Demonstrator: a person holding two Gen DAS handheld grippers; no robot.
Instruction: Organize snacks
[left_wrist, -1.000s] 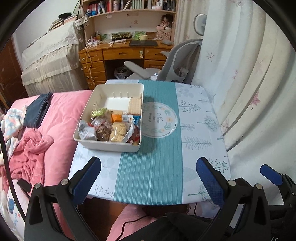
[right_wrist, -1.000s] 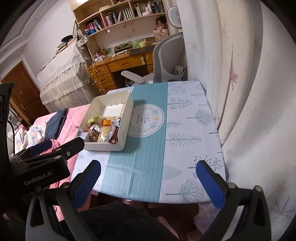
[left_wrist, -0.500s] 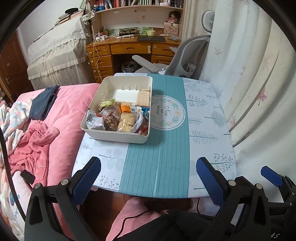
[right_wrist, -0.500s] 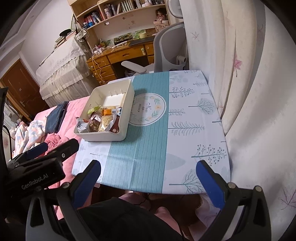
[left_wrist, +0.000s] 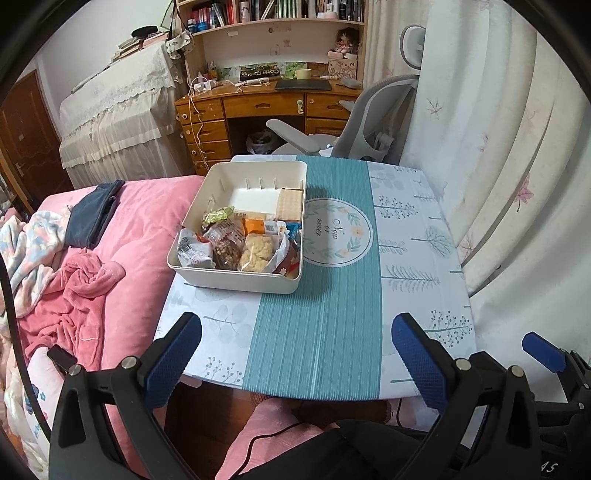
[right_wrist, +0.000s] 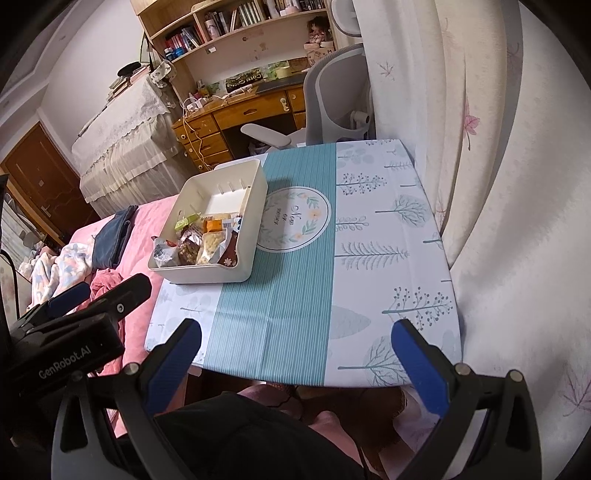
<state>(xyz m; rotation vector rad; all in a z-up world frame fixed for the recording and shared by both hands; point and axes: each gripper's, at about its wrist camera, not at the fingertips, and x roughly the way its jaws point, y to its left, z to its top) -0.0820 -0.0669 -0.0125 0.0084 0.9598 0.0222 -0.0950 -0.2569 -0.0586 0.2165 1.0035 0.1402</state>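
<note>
A cream storage box (left_wrist: 236, 278) stands on the left part of the small table (left_wrist: 317, 332); it also shows in the right wrist view (right_wrist: 207, 275). Its near half holds several wrapped snacks (left_wrist: 236, 243), with a cracker pack (left_wrist: 290, 203) at the far right and a bare white patch behind. My left gripper (left_wrist: 295, 354) is open and empty, held back over the table's near edge. My right gripper (right_wrist: 295, 354) is open and empty, also near the front edge. The left gripper's body (right_wrist: 70, 332) shows at the left of the right wrist view.
A pink bed (left_wrist: 110, 258) with loose clothes borders the table on the left. A curtain (left_wrist: 517, 147) hangs close on the right. A grey office chair (left_wrist: 354, 122) and a wooden desk (left_wrist: 258, 107) stand behind the table. My legs are under the near edge.
Both grippers have pulled back and risen, so the table and box look farther away and more of the room shows. Both stay open and empty.
</note>
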